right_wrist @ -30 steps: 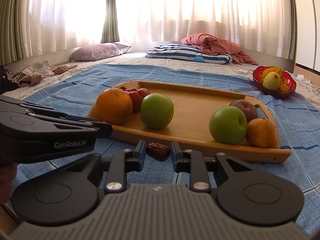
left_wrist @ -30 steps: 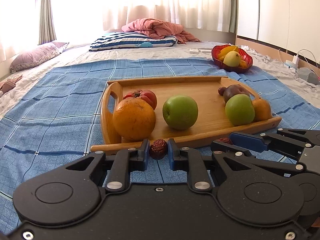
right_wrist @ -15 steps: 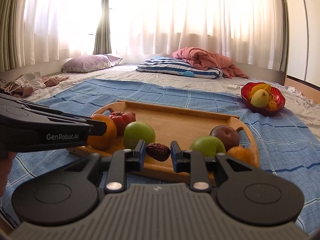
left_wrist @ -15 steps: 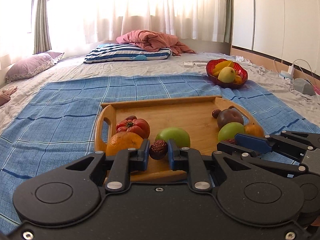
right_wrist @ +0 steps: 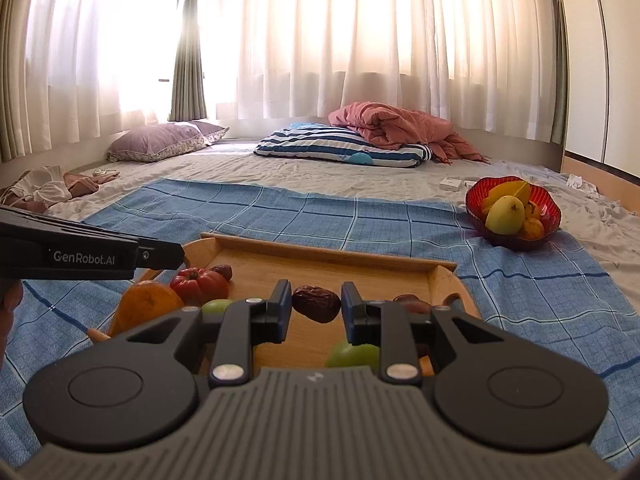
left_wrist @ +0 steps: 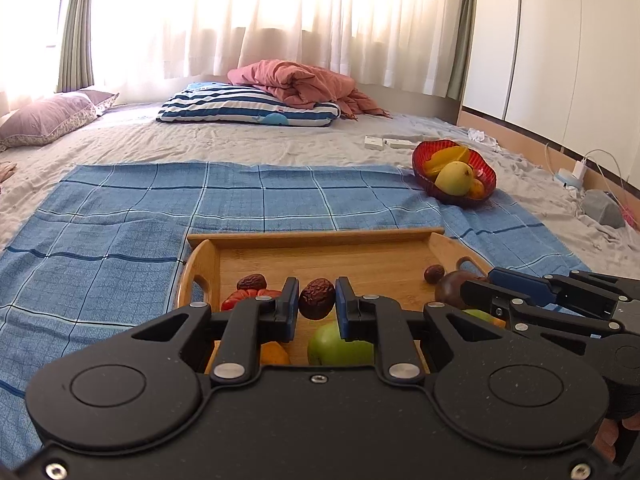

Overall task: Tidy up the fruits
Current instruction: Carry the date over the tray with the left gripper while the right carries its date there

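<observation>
Both grippers have risen and moved forward over the wooden tray (left_wrist: 320, 240) since a second ago. The left gripper (left_wrist: 317, 306) pinches one dried date (left_wrist: 317, 298); the right gripper (right_wrist: 316, 305) pinches another date (right_wrist: 316, 303), seemingly both above the tray's near half. The red bowl (right_wrist: 550, 208) sits well beyond the tray.

Home bedroom: pillows (left_wrist: 248, 104), curtains (right_wrist: 360, 40), bedding (left_wrist: 240, 144).
</observation>
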A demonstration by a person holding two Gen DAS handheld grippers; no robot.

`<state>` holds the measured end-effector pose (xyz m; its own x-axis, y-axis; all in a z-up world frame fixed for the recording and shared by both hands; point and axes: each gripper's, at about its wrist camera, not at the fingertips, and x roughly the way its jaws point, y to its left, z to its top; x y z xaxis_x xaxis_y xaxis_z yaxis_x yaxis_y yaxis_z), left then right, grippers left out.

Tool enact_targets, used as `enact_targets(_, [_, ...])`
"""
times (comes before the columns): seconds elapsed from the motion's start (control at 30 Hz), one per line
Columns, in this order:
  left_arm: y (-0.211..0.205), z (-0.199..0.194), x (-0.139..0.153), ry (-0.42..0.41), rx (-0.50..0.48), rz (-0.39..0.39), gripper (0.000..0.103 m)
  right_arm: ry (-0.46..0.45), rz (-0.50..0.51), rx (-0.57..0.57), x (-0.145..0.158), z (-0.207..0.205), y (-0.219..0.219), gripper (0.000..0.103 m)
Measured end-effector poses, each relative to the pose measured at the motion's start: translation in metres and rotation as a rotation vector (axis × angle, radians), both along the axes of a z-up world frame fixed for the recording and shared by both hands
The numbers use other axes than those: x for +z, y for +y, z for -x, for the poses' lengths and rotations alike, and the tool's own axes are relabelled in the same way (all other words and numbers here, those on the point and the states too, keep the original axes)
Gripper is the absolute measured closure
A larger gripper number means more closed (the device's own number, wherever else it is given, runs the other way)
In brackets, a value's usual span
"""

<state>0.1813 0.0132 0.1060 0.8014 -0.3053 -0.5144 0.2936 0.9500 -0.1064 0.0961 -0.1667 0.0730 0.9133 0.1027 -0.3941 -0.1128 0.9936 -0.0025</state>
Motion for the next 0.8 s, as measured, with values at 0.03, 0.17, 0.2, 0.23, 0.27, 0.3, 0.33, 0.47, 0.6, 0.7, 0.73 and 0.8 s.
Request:
enact_targets(0.03, [0.001,-0.006,0.001,0.007,0.001,0.005,0.085,0.006,-0.006,-0.001,0.001,-0.005,-0.002,0.072])
enact_targets(0.17, [0.002,-0.032,0.004,0.049,-0.001,0.025,0.085,0.042,-0.044,-0.001,0.006,-0.027,-0.015,0.072])
enact_targets(0.2, [0.002,-0.037,0.004,0.062,0.0,0.029,0.085,0.052,-0.049,0.002,0.008,-0.034,-0.017,0.072])
enact_targets(0.23, [0.001,-0.044,0.003,0.08,-0.001,0.035,0.085,0.06,-0.051,0.004,0.008,-0.04,-0.019,0.072])
enact_targets(0.27, [0.001,-0.052,0.001,0.1,0.003,0.043,0.085,0.072,-0.057,0.004,0.008,-0.047,-0.022,0.072])
enact_targets(0.3, [0.0,-0.06,-0.002,0.117,0.005,0.048,0.085,0.092,-0.065,0.006,0.008,-0.055,-0.025,0.072])
enact_targets(0.33, [-0.001,-0.065,-0.004,0.131,0.003,0.049,0.085,0.11,-0.075,0.009,0.008,-0.062,-0.028,0.072])
enact_targets(0.47, [-0.005,-0.092,-0.015,0.183,0.014,0.045,0.085,0.177,-0.104,-0.001,0.005,-0.092,-0.041,0.072])
enact_targets(0.6, [-0.011,-0.114,-0.027,0.218,0.026,0.034,0.085,0.245,-0.115,-0.017,0.0,-0.119,-0.051,0.072])
enact_targets(0.7, [-0.017,-0.127,-0.033,0.237,0.027,0.008,0.085,0.29,-0.126,-0.032,-0.007,-0.135,-0.056,0.072])
enact_targets(0.73, [-0.019,-0.13,-0.035,0.24,0.025,-0.002,0.085,0.307,-0.133,-0.032,-0.01,-0.14,-0.058,0.072])
enact_targets(0.8, [-0.024,-0.136,-0.04,0.25,0.025,-0.022,0.085,0.33,-0.134,-0.035,-0.016,-0.149,-0.06,0.072])
